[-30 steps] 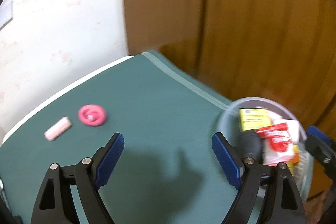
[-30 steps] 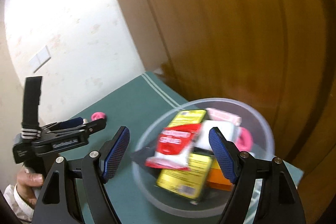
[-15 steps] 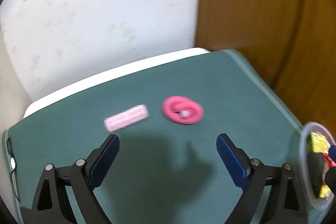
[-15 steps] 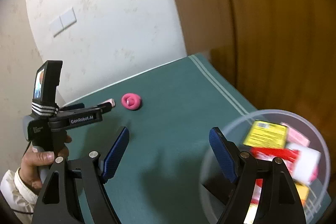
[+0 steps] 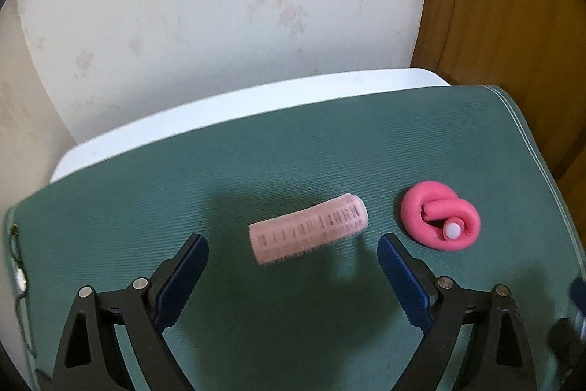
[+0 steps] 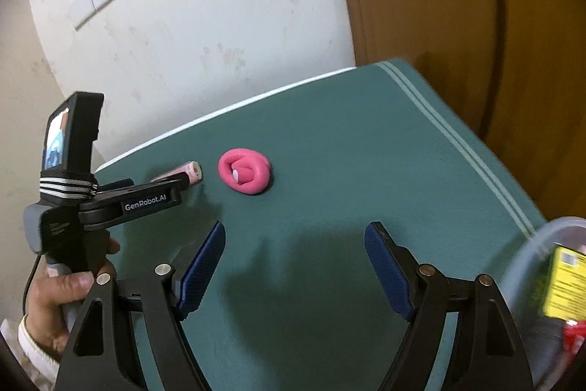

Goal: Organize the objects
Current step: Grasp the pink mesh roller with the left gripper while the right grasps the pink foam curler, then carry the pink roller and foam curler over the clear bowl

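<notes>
Left wrist view: the left gripper (image 5: 293, 266) stands with fingers spread wide and nothing between them. The pale pink hair roller (image 5: 308, 233) lies on the green mat (image 5: 293, 163) at centre frame, just ahead of the fingertips and roughly midway between them. Its long axis runs left to right, slightly raised at the right end, so it lies across the gap rather than along it. A knotted pink foam curler (image 5: 439, 220) sits right of the roller, apart from it.

Right wrist view: the right gripper (image 6: 295, 266) is likewise wide and empty, lower centre. The left gripper, at middle left, is judged nearer the roller, whose near part it hides. The clear plastic bowl (image 6: 531, 251) is cut off at the right edge; its contents are blurred beyond a yellow packet (image 6: 566, 281).
</notes>
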`<state>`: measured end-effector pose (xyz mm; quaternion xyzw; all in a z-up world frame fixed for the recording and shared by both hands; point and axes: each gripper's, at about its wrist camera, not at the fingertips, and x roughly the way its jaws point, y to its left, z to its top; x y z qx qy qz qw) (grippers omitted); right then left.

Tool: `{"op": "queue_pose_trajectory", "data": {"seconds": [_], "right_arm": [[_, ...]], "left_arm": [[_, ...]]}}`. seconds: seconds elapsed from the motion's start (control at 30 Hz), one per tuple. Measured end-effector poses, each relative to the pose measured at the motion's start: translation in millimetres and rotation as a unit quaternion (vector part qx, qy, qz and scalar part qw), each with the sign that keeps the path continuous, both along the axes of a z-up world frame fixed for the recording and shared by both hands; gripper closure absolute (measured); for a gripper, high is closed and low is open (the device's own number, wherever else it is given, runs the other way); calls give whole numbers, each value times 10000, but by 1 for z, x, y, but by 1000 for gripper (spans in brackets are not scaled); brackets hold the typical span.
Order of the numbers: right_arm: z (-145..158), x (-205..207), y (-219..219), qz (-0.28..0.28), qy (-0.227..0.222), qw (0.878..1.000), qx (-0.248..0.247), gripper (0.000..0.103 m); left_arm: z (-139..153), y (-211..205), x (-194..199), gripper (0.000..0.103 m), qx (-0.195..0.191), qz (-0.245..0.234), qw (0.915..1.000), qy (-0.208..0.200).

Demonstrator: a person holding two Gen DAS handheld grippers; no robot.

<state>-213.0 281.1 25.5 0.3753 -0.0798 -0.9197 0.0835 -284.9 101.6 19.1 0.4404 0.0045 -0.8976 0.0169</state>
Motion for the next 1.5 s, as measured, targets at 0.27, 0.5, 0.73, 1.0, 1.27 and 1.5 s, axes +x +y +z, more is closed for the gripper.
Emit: {"op": "queue_pose_trajectory", "data": {"seconds": [0.27, 0.5, 0.73, 1.0, 1.27, 1.5], "right_arm": [[-24, -37, -21, 136, -191, 9993, 293, 23], [-32, -51, -27, 251, -298, 9988, 290, 23], [-34, -65, -41, 442, -325, 9980, 322, 23], [-41, -96, -69, 650, -471, 9953, 548, 23], [-43, -94, -77, 634, -503, 9931, 846, 44], [-35, -66, -68, 626, -518, 9935, 802, 44]], "left_arm": [[-6, -1, -6, 17, 269, -179, 9995, -12], [-4, -9, 1, 26, 513, -349, 9981, -11], [16, -25, 6, 26, 563, -106, 9980, 271], [22, -41, 5, 26, 657, 179, 9971, 326], [22, -38, 5, 26, 670, 140, 9971, 324], [24, -27, 9, 26, 655, -21, 9971, 375]]}}
